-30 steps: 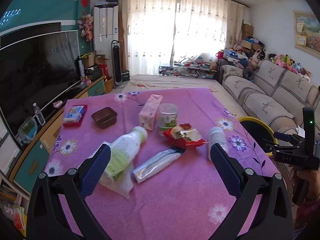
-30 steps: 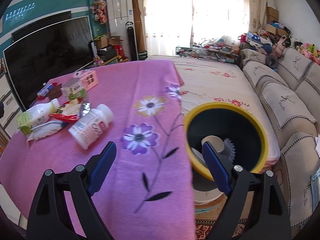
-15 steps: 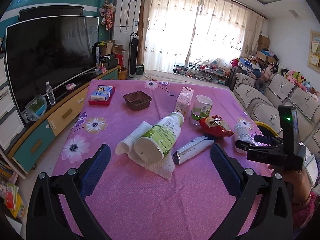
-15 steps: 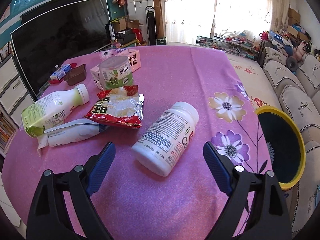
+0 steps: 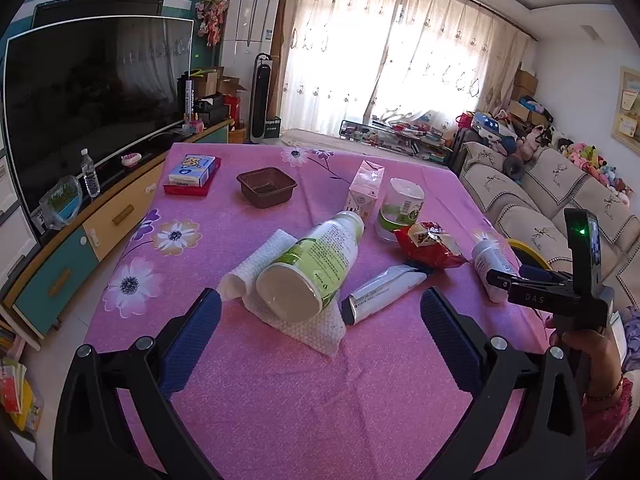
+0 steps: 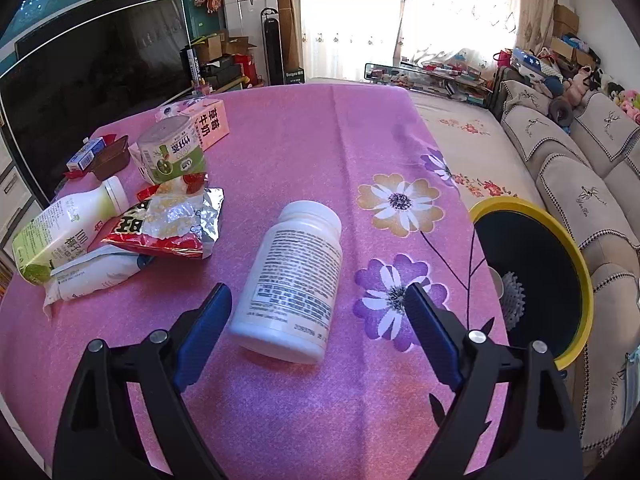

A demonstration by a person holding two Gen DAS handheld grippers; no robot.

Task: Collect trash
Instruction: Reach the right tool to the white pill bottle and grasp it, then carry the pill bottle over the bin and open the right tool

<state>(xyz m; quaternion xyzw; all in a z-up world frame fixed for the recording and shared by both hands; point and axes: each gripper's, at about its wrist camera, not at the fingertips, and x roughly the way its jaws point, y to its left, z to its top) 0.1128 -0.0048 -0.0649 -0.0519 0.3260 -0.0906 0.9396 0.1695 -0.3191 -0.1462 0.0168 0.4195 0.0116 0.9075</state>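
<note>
Pink floral tablecloth [image 5: 256, 380] – sofa [image 5: 552, 196] beside it

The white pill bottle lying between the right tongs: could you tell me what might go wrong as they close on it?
1. The white pill bottle lies on its side between the open right tongs, so its round body may roll or squirt out under the pads.
2. It sits near the table's edge above the yellow-rimmed bin; a nudge could send it to the floor.
3. The foil snack bag lies close and could get bumped.
</note>
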